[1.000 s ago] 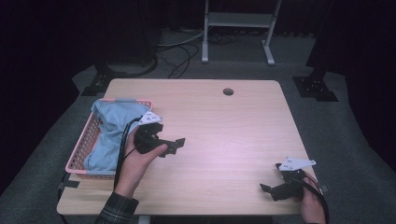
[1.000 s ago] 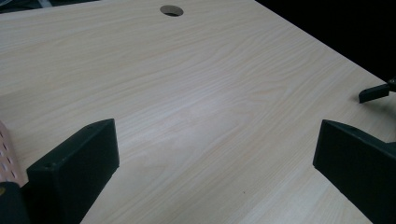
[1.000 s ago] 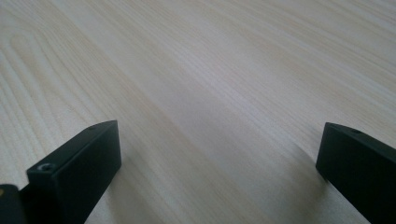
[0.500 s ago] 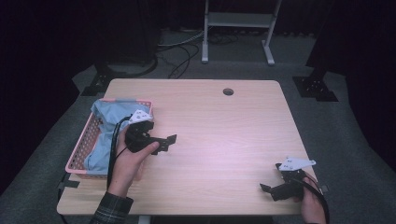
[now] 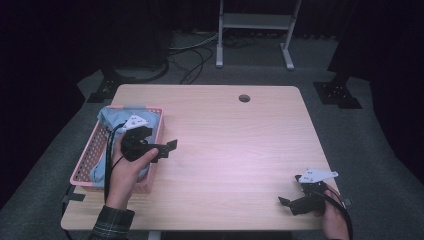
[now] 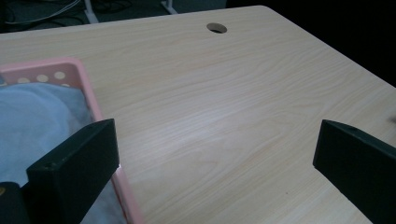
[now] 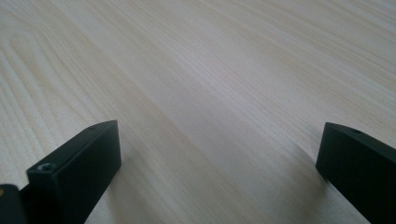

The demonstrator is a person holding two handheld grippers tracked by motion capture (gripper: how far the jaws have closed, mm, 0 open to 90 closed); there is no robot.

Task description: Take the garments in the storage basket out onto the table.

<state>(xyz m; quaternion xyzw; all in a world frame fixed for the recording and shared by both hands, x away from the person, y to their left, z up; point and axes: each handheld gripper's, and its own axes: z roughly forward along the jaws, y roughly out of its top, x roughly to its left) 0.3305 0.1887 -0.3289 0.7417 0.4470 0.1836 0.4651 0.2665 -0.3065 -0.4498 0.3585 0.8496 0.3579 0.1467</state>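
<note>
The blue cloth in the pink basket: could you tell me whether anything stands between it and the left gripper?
Nothing visible blocks it from above. The left gripper hangs open over the basket's right rim, which sits between its fingers in the left gripper view. The blue cloth lies uncovered just beside it, inside the basket; only that rim separates them.

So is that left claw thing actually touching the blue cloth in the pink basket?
Apart. In the left gripper view the left gripper is open with bare table between its jaws; the blue cloth lies lower in the pink basket, beside one jaw.
</note>
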